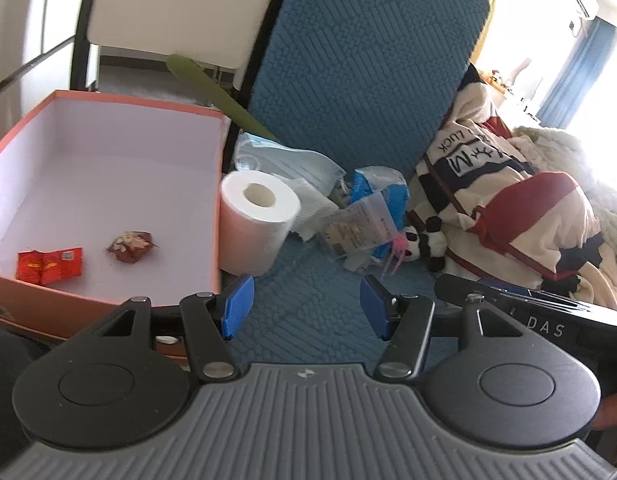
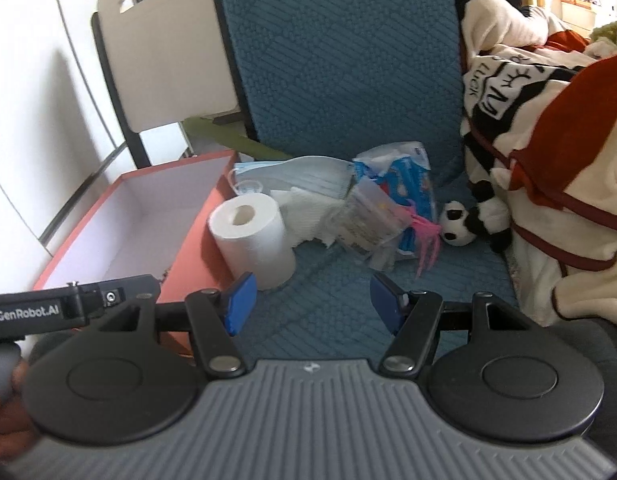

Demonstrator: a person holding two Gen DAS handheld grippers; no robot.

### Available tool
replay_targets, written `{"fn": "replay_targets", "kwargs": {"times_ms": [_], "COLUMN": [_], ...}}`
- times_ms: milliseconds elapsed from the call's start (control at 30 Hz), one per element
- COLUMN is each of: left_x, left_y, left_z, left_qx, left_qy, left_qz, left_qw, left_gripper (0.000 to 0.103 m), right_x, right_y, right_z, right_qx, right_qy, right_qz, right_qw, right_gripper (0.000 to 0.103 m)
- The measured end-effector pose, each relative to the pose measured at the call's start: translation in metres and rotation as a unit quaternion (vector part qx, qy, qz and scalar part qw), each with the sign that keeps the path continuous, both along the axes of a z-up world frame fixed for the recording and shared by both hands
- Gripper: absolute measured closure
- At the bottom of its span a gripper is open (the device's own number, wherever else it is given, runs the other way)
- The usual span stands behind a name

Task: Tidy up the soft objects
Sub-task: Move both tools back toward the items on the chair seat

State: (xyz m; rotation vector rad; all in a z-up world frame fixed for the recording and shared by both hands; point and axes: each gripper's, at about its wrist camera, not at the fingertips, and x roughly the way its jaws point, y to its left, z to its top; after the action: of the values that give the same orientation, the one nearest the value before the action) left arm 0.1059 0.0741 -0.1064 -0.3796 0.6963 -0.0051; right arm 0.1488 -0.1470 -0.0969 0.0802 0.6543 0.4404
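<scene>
Both grippers were held over a blue textured cushion [image 1: 320, 320], side by side. The left gripper [image 1: 306, 306] was seen with its blue pads spread apart and nothing between them; the right gripper [image 2: 310, 304] stood likewise spread and empty. In the right wrist view the left gripper's black body could be seen at the lower left, with part of a hand [image 2: 4, 412] beneath it.

An orange box [image 1: 216, 220] with a white inside was set at the left of the cushion. Two small red snack packets [image 1: 50, 266] were lying on its floor, well apart from its walls. A roll of toilet paper [image 1: 258, 224] was stood on end just beside the box's right wall. Behind and to the right of the roll a loose heap was piled: a pale blue face mask [image 2: 304, 178], crumpled white tissue [image 2: 308, 216], a blue-and-white packet [image 2: 412, 184] and a clear plastic bag [image 2: 372, 220]. A small panda toy [image 2: 464, 222] was lying right of the heap, against a cream, red and dark patterned blanket [image 2: 548, 160].
</scene>
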Motion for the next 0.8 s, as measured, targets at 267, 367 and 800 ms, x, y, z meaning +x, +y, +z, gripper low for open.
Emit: {"fn": "replay_targets", "kwargs": {"times_ms": [267, 367, 800], "left_x": [0.012, 0.019, 0.062], "left_y": [-0.023, -0.028, -0.036], "left_z": [-0.008, -0.013, -0.037], "left_qx": [-0.007, -0.024, -0.016], "left_qy": [-0.002, 0.000, 0.007], "left_qz": [-0.035, -0.045, -0.042], "left_qw": [0.9994, 0.9987, 0.9990], "left_gripper": [0.038, 0.038, 0.038], "right_x": [0.001, 0.001, 0.032], "right_y": [-0.033, -0.044, -0.060], "right_z": [-0.007, -0.012, -0.046], "right_qx": [-0.005, -0.010, 0.007], "right_qy": [0.002, 0.000, 0.006], "right_qz": [-0.041, -0.056, -0.107], "right_qw": [0.999, 0.998, 0.994], "right_gripper": [0.037, 0.037, 0.037]}}
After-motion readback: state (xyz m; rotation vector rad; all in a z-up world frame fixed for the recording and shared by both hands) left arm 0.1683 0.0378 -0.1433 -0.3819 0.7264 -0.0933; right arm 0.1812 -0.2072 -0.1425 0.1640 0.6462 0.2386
